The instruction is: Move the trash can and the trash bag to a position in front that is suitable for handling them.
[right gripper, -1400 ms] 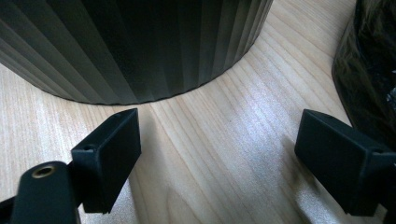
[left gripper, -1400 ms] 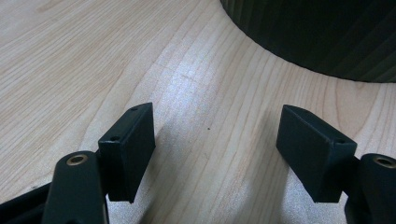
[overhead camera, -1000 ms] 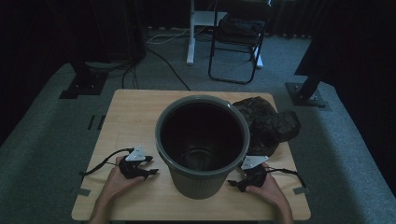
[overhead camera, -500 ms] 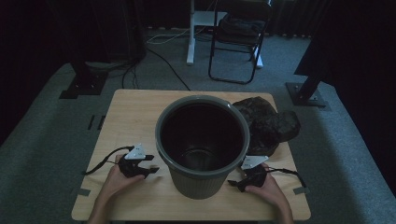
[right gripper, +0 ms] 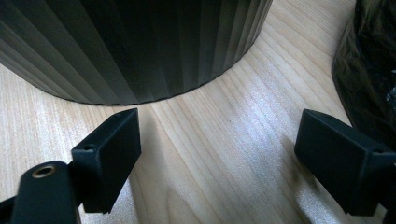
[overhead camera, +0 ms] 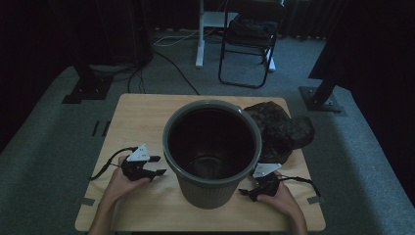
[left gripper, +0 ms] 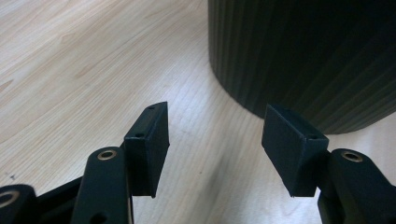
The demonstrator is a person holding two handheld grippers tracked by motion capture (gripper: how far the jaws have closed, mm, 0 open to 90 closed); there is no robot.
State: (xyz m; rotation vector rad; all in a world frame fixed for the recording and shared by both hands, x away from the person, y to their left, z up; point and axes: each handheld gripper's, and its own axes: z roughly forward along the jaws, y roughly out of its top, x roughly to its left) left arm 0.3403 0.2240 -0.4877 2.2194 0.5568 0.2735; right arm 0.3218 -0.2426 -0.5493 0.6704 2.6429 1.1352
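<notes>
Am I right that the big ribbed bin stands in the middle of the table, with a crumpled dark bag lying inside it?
Not quite. The bin does stand mid-table, but the high view shows the crumpled dark bag lying on the table beside the bin, at its far right, not inside it.

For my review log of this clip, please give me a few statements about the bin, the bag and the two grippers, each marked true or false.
1. The bin stands upright on the table. True.
2. The black bag lies inside the bin. False: it lies on the table beside the bin, on the far right.
3. The left gripper is shut on the bin's rim. False: its fingers stand apart with only bare table between them.
4. The right gripper is open, close to the bin's base. True.
5. The bin lies tipped on its side. False: its opening faces up.
</notes>
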